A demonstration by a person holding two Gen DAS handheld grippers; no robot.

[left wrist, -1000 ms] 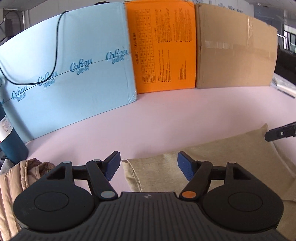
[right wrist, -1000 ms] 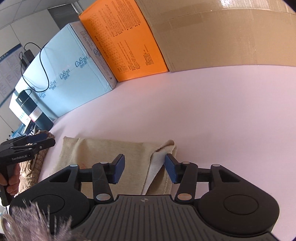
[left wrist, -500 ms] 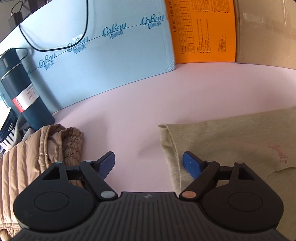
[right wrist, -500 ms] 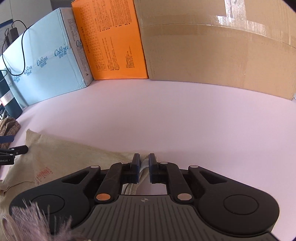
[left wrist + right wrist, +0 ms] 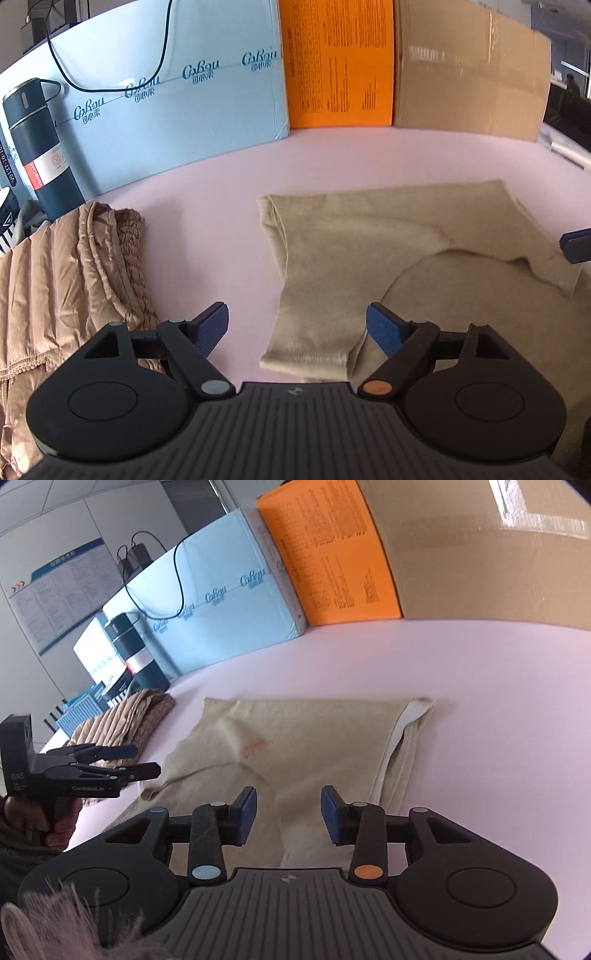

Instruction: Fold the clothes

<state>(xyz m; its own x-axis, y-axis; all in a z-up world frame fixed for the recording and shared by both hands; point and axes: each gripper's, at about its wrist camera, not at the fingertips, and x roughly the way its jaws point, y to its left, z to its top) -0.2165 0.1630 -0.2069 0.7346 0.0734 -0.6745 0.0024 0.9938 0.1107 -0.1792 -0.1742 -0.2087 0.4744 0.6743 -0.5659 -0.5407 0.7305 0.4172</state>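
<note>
Stretching pale pink under everything: desk (image 5: 369,158). Lining its far edge, left to right: light blue box (image 5: 166,122), orange box (image 5: 340,62), brown cardboard box (image 5: 469,74). Lying flat on the near middle of the desk, partly folded with one sleeve doubled over: beige garment (image 5: 388,236). Lying heaped at the left edge, apart from it: quilted tan jacket (image 5: 55,277). Standing upright behind the jacket, against the blue box: dark flask (image 5: 40,147). Hovering over the garment's near left corner: left gripper (image 5: 295,317), jaws released, just opening wide, cloth below but not pinched. Hovering over the garment's near right part: right gripper (image 5: 288,805), jaws just opening, released, gripping nothing.
</note>
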